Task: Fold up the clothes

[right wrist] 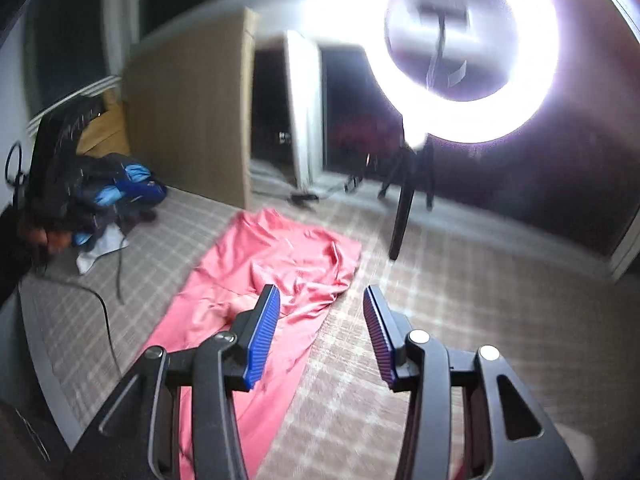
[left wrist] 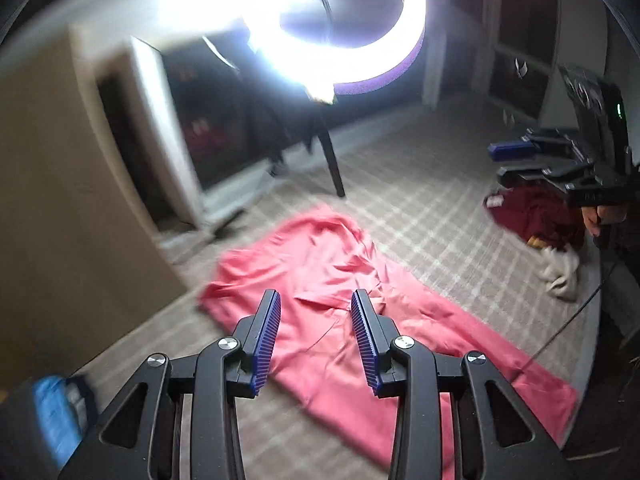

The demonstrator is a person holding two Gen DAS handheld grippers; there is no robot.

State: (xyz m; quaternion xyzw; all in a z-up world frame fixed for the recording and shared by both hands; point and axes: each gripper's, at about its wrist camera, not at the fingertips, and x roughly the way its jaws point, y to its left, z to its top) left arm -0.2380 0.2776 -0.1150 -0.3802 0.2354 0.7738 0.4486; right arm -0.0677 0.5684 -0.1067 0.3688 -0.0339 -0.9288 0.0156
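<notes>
A pink garment (left wrist: 320,264) lies spread lengthwise on the checked carpet, wrinkled around its middle. My left gripper (left wrist: 315,300) hovers above its centre, open, with nothing between the blue ribbed pads. In the right wrist view the same pink garment (right wrist: 272,252) stretches away to the left. My right gripper (right wrist: 320,292) hangs open over the garment's right edge and the carpet beside it, holding nothing. The right gripper (left wrist: 500,164) also shows at the far right of the left wrist view, held in a hand well above the floor.
A bright ring light (left wrist: 332,20) on a dark tripod (left wrist: 332,160) stands beyond the garment. A maroon garment (left wrist: 536,216) and a pale cloth (left wrist: 560,272) lie at the right. Dark and blue clothes (right wrist: 120,188) are heaped by a wooden panel (right wrist: 188,112). A black cable (right wrist: 108,320) crosses the carpet.
</notes>
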